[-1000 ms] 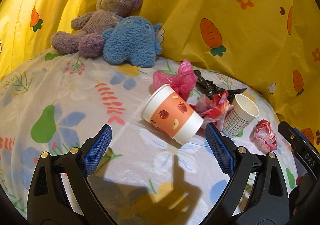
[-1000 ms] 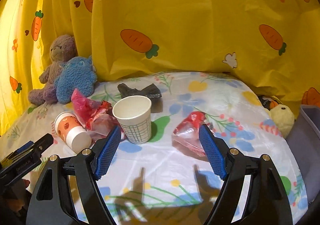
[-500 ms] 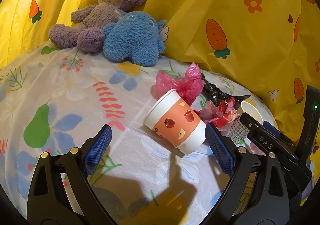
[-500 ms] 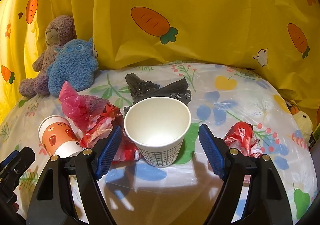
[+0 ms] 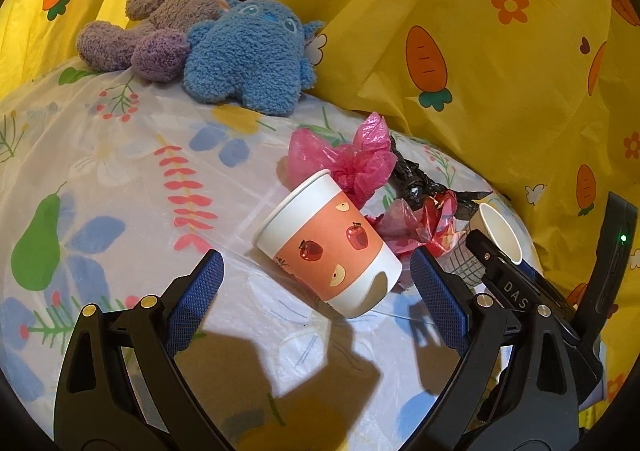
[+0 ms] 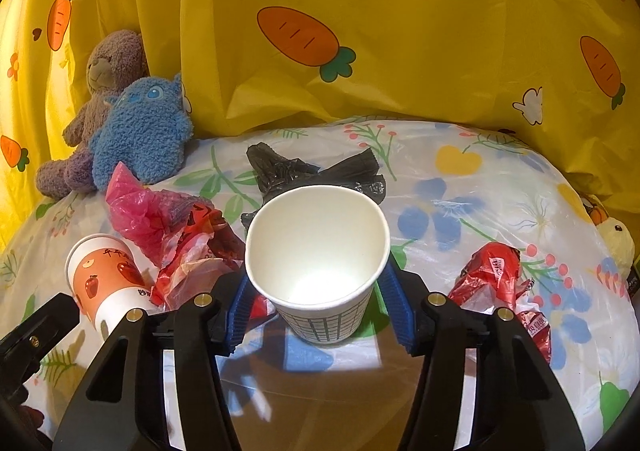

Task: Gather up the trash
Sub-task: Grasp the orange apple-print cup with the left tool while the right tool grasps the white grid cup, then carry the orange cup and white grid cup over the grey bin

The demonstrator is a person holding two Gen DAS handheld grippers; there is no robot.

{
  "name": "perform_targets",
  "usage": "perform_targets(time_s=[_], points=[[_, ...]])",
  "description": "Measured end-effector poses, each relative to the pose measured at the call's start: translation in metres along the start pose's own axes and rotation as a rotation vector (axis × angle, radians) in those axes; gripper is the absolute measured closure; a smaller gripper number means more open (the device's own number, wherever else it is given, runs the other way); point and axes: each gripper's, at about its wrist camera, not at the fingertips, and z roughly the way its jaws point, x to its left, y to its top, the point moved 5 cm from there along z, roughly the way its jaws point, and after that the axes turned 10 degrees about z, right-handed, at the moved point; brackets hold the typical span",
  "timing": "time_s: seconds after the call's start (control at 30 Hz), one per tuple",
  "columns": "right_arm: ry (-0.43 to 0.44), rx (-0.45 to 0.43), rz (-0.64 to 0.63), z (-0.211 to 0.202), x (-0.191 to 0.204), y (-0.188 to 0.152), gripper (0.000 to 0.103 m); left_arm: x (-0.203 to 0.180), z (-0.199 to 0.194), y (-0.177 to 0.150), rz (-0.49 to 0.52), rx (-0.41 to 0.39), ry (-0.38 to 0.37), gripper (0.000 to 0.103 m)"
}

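Note:
A white paper cup with a grid print [image 6: 320,251] stands upright between my right gripper's [image 6: 318,303] blue pads. The jaws are closing and the pads meet its sides just under the rim. The same cup [image 5: 500,235] shows at the right of the left wrist view, behind the right gripper [image 5: 508,287]. An orange apple-print cup [image 5: 332,247] lies on its side just beyond my open left gripper [image 5: 316,267], in line with the gap and untouched. Around it lie a pink bag [image 5: 352,163], a black bag [image 6: 288,171], a crumpled red wrapper [image 6: 192,243] and another red wrapper [image 6: 496,275].
A brown teddy bear [image 5: 192,3] and a blue plush [image 5: 248,55] sit at the back left against the yellow carrot-print cloth [image 6: 400,31]. A yellow chick toy [image 6: 618,239] lies at the right edge. A flowered plastic sheet [image 5: 120,171] covers the rounded surface.
My right gripper came forward around the white cup and its jaws narrowed onto it. The left gripper drifted slightly nearer the orange cup, still open.

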Motion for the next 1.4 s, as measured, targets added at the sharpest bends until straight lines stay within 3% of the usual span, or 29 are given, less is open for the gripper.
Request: perform_targets(time_s=[0.27,0.37,0.6,0.67,0.97,1.4], points=[[0.026,-0.049,0.021,-0.037,-0.016,0.003,0.047,0.002,0.026,0.015,-0.084,0.058,-0.002,0.011],[0.036,-0.059,0.02,-0.047,-0.019,0.001,0.047,0.002,0.038,0.014,-0.112,0.098,-0.023,0.016],[0.049,-0.071,0.021,-0.06,-0.024,-0.003,0.047,0.005,0.057,0.008,-0.224,0.148,-0.161,0.028],[0.052,-0.073,0.022,-0.063,-0.025,-0.004,0.047,0.003,0.058,0.008,-0.228,0.151,-0.165,0.029],[0.067,-0.083,0.031,-0.074,-0.029,-0.008,0.046,-0.003,0.051,0.01,-0.191,0.109,-0.194,0.035],[0.088,-0.095,0.028,-0.113,-0.035,-0.026,0.046,-0.013,-0.034,-0.004,-0.082,-0.066,-0.23,0.035]])
